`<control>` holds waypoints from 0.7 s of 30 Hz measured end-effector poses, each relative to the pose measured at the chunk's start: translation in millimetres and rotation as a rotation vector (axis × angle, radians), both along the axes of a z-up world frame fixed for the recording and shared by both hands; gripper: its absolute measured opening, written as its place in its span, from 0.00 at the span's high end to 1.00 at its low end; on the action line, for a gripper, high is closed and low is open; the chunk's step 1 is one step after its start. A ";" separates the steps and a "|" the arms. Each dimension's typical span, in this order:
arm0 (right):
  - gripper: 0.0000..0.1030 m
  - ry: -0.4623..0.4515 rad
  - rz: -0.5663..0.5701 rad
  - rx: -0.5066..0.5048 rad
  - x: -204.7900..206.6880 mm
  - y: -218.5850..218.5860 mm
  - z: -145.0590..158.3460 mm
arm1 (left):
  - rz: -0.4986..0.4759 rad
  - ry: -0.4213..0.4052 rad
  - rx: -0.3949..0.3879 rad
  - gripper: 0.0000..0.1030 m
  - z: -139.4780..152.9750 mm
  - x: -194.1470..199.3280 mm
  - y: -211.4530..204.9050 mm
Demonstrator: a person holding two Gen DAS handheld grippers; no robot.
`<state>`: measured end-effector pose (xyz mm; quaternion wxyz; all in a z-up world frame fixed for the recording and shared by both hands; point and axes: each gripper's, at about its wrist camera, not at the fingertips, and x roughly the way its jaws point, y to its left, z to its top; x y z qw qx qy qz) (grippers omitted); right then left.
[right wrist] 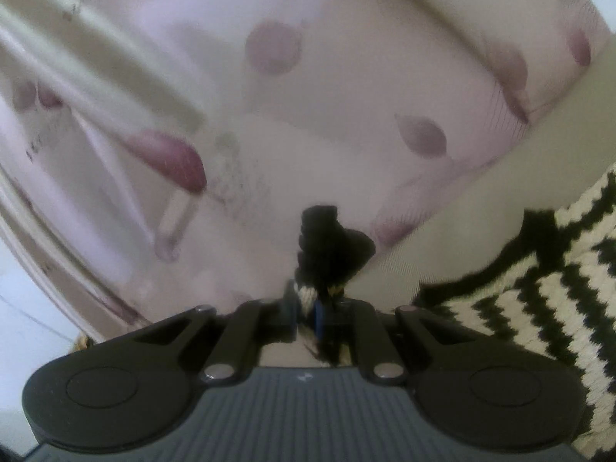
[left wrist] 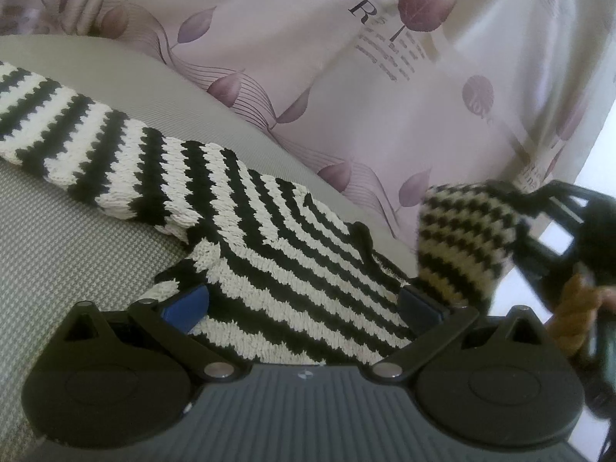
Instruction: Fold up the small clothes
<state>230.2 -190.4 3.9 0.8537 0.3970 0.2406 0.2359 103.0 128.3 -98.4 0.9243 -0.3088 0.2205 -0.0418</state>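
Sweater [left wrist: 246,208], small knit w/ black-and-cream stripes, lies on grey woven seat cushion [left wrist: 69,254], running from far left toward near right in my left wrist view. One sleeve stretches out to the left, flat on the cushion. Body of the knit sits right in front of my left gripper [left wrist: 304,306].

Left gripper: fingers spread wide, blue pads [left wrist: 188,306] at either side of the knit's near edge. Fabric lies between them, but pads aren't pressing on it as far as I can see, so I read it as open, not gripping.

Right gripper [right wrist: 306,310]: fingers pinched nearly together on a bit of the knit. I see a bunched tuft of black and cream yarn sticking up between the pads in the right wrist view. Frame is blurred, so detail of the pinch is poor. From the left wrist view, the right gripper [left wrist: 554,231] shows at the right edge w/ the other sleeve lifted off the cushion and hanging from it, stripes curving up. Part of a hand [left wrist: 581,300] shows just below it.

Behind the cushion on the far side hangs a pale pink curtain [left wrist: 346,88] w/ purple leaf print and some lettering. Sweater body shows at the right edge of the right wrist view too.
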 end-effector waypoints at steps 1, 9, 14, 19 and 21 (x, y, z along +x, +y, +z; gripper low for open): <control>0.89 0.011 0.011 -0.010 0.6 5.8 -5.3 | 0.002 0.000 -0.002 0.00 0.0 -0.1 -0.1; 0.75 0.087 0.109 -0.164 2.8 45.0 -33.1 | 0.018 -0.002 -0.010 0.00 0.0 -0.1 -2.3; 0.38 -0.018 0.122 -0.130 -15.3 35.2 -34.9 | 0.019 -0.002 -0.008 0.00 0.1 -0.3 -2.5; 0.38 -0.043 0.095 -0.214 -38.6 0.1 -33.5 | 0.018 -0.001 -0.007 0.00 0.3 -0.3 -2.2; 0.38 -0.041 0.072 -0.314 -52.5 -17.3 -37.2 | 0.019 -0.002 -0.008 0.00 0.4 -0.4 -2.0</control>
